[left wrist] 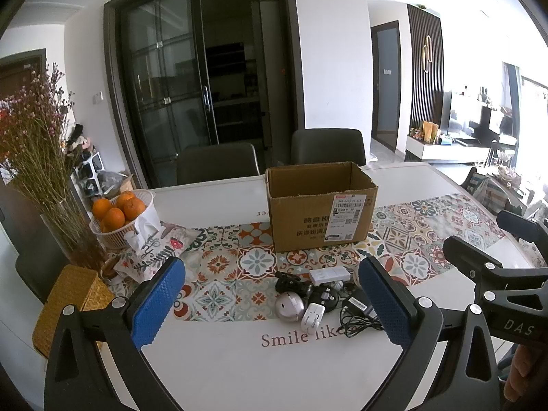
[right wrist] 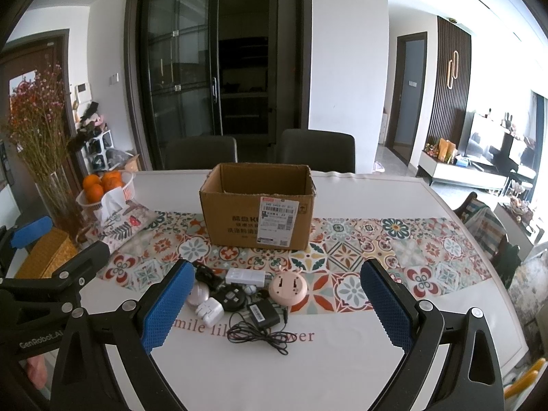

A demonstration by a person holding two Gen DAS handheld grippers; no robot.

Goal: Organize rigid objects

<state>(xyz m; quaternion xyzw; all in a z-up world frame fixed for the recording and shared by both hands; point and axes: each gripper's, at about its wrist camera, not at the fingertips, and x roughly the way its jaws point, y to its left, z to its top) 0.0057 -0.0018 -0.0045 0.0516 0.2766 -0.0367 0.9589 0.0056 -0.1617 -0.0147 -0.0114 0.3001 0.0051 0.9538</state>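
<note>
An open brown cardboard box (left wrist: pixel 322 205) (right wrist: pixel 258 205) stands on the patterned runner. In front of it lies a cluster of small rigid objects: a white power strip (left wrist: pixel 329 275) (right wrist: pixel 246 276), a silver round gadget (left wrist: pixel 289 305), a white plug (left wrist: pixel 312 318) (right wrist: pixel 209 311), a black round adapter (right wrist: pixel 232 298), a black charger with cable (left wrist: pixel 356 304) (right wrist: pixel 262 315) and a pink round device (right wrist: pixel 287 286). My left gripper (left wrist: pixel 272 303) is open and empty, above the near table edge. My right gripper (right wrist: pixel 274 308) is open and empty beside it.
A white basket of oranges (left wrist: pixel 120 212), a tissue pouch (left wrist: pixel 154 250), a vase of dried flowers (left wrist: pixel 65 239) and a woven box (left wrist: pixel 72 304) stand at the table's left. Two dark chairs (right wrist: pixel 260 150) stand behind the table (right wrist: pixel 376 339).
</note>
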